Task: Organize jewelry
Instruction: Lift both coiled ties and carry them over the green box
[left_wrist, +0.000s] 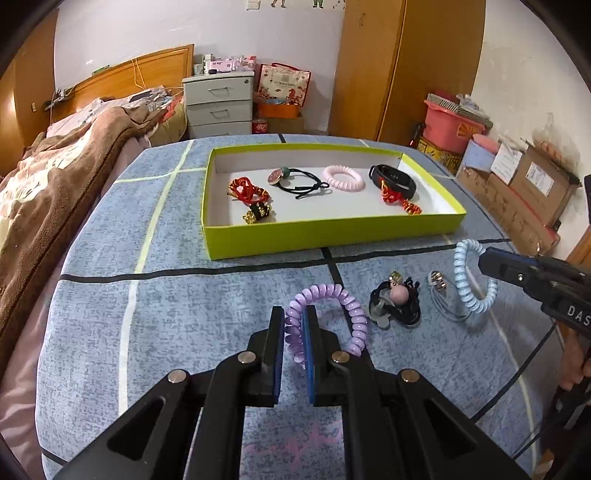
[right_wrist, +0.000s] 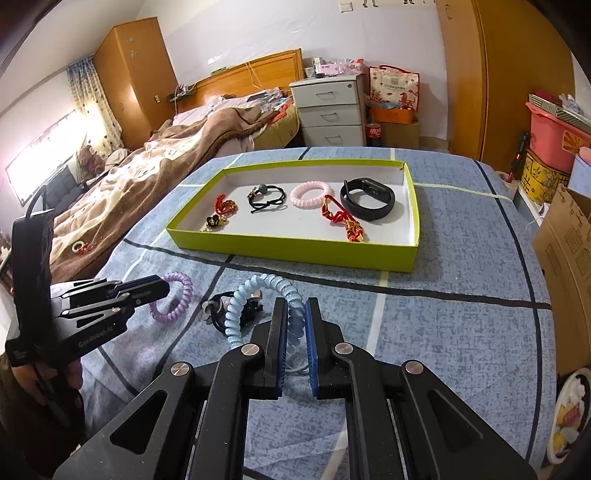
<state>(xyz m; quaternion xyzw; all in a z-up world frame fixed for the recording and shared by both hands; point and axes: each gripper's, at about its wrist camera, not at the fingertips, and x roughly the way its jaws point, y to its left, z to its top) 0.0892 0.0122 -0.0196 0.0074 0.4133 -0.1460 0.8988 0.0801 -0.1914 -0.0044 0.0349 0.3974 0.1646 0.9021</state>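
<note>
My left gripper (left_wrist: 294, 319) is shut on a purple coil hair tie (left_wrist: 343, 299), pinching its left side just above the blue bedspread. My right gripper (right_wrist: 295, 314) is shut on a light blue coil hair tie (right_wrist: 255, 286), also seen as the blue coil (left_wrist: 461, 280) in the left wrist view. Between the two coils lies a black hair tie with a pink bead (left_wrist: 397, 301), and a thin silver piece (left_wrist: 437, 282) lies beside it. The green tray (left_wrist: 332, 232) holds red knots, a black tie, a pink coil (left_wrist: 344, 178) and a black band (left_wrist: 393, 179).
The tray (right_wrist: 295, 251) sits on a blue checked cloth (left_wrist: 166, 314). A bed with a brown blanket (right_wrist: 147, 173) lies to the left. Cardboard boxes (left_wrist: 532, 192) and a pink bin (left_wrist: 448, 125) stand at the right edge. A person's hand (right_wrist: 55, 380) holds the left gripper's handle.
</note>
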